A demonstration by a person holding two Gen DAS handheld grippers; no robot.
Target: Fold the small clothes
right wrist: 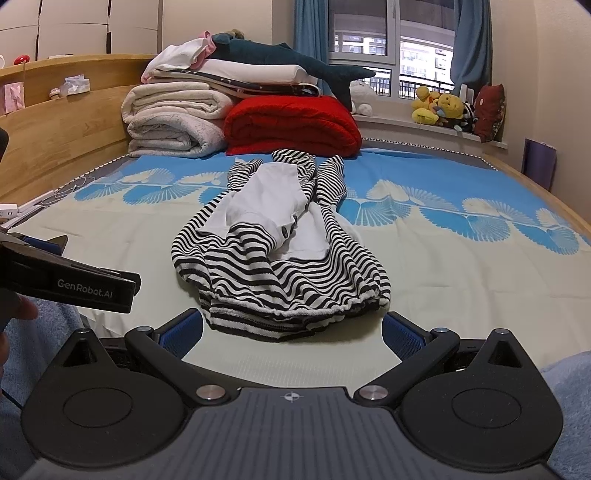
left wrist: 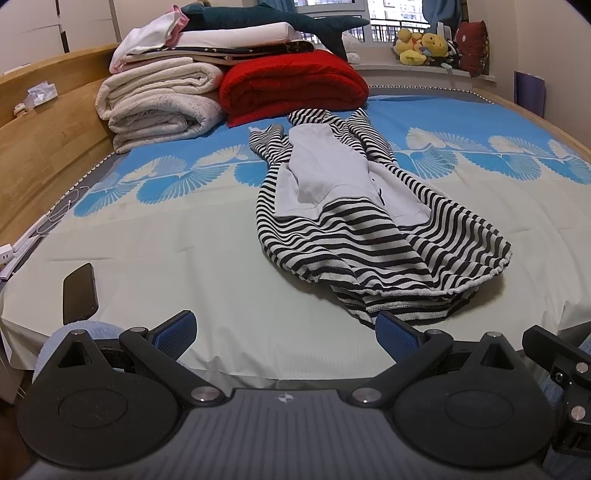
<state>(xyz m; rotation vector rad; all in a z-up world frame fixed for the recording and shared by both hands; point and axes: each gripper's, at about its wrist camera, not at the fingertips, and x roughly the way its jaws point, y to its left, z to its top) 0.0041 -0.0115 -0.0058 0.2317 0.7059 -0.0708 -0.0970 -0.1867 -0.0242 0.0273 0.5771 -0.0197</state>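
**Striped garment lies crumpled on the bed, both grippers empty**

While both grippers hang low at the near edge of the bed (left wrist: 147, 258), a small black-and-white striped garment (left wrist: 369, 229) lies bunched on the pale sheet. It has a plain white panel across its upper middle, and its gathered hem faces the cameras. Its sleeves trail away toward the headboard end, onto the blue fan-patterned band of the sheet.

The left gripper (left wrist: 286, 332) has its blue-padded fingers (left wrist: 177, 330) spread wide apart, grasping nothing; the hem of the garment lies just beyond its right finger. The right gripper (right wrist: 291, 332) likewise has its fingers (right wrist: 402, 334) released and empty, with the hem just ahead of them, between the two pads. In the right wrist view, the left gripper's body enters at the left edge.

A dark phone (left wrist: 79, 293) lies on the sheet near the left gripper. Behind the garment sit a folded red blanket (left wrist: 291, 86) and a stack of cream blankets (left wrist: 159, 103), with a plush shark (left wrist: 273, 18) on top.
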